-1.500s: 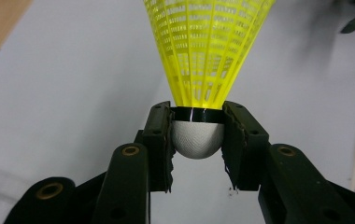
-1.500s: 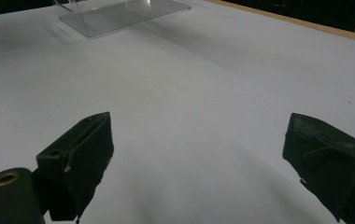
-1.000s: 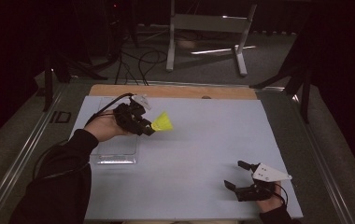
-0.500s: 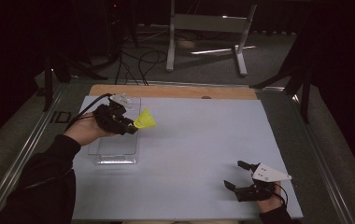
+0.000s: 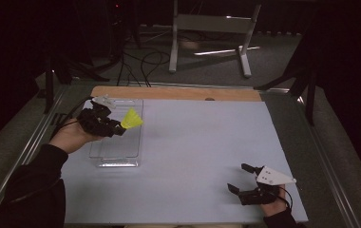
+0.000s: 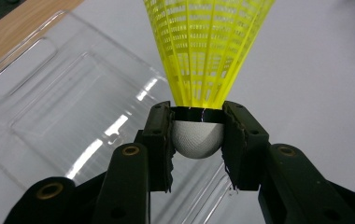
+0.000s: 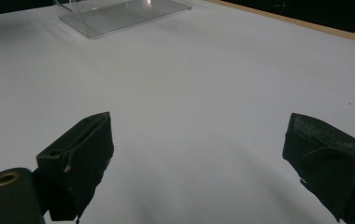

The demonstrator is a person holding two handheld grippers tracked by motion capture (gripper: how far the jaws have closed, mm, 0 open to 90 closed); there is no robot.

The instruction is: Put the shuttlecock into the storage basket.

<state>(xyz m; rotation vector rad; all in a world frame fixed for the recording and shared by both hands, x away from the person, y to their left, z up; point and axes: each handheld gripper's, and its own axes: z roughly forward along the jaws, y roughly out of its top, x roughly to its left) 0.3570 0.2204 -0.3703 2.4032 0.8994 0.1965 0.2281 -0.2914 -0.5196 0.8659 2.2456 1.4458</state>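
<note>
Gripping a yellow plastic-mesh shuttlecock by its white rounded cork head, the left tongs press in on both sides of the cork; the skirt fans out ahead of the jaws. High view: left tongs at the far left of the desk, carried in the person's left hand, shuttlecock pointing right with the skirt outermost. Shuttlecock sits above a clear, shallow rectangular plastic tray, over its far half; whether it touches the tray cannot be told from above, though the left gripper view shows the tray lying lower, beneath and left of the jaws, with moulded recesses and glare stripes on it.

Desk surface is a pale grey-white sheet with a light wooden strip along the far edge.

Right tongs rest at the near right corner of the desk, well apart from the tray, a grey three-cornered plate on top. Right gripper view: right tongs stand wide, nothing between the two black pads, bare desk beneath them. Tray shows far off at the upper left of that view.

Beyond the desk: dark floor, cables, a pale metal stand.
</note>
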